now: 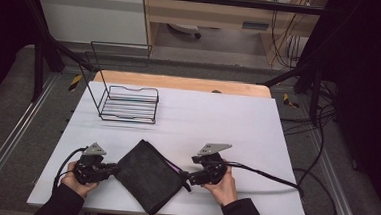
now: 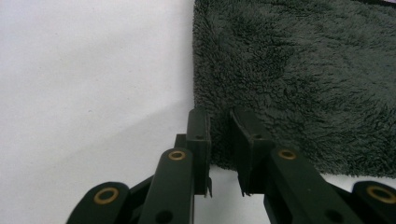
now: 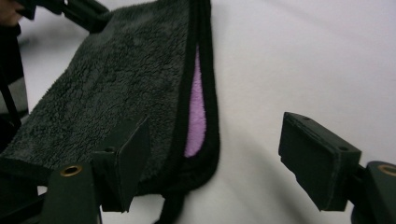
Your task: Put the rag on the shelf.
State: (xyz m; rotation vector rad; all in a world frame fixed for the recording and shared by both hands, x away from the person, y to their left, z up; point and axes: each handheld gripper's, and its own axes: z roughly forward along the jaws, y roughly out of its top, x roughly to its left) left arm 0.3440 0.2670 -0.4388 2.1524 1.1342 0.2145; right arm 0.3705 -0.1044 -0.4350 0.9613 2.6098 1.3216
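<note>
Working the folded dark towel (image 1: 150, 175) at the near middle of the white table cover (image 1: 238, 120), we have a gripper at each side of it. Our left gripper (image 1: 113, 169) sits at the towel's left corner; in the left gripper view its jaws stand nearly together with a slim gap between them, right at the towel's (image 2: 299, 79) edge, and we cannot tell whether any pile is caught between the pads. Our right gripper (image 1: 186, 178) is at the right corner. In the right gripper view its jaws are released and wide apart, with the towel's (image 3: 112, 88) hemmed edge and a strip of its purple lining (image 3: 196, 116) lying between them, untouched by either pad.

We judge the step in hand to be taking hold of the towel at two opposite corners. The next move calls for the right jaws to clench on the hem, catching both layers, and for the left grip to be sure before any lift.

As for containers, a black wire rack (image 1: 128, 103) stands at the far left of the table, well apart from the towel. Nothing lies in it that we can see.
</note>
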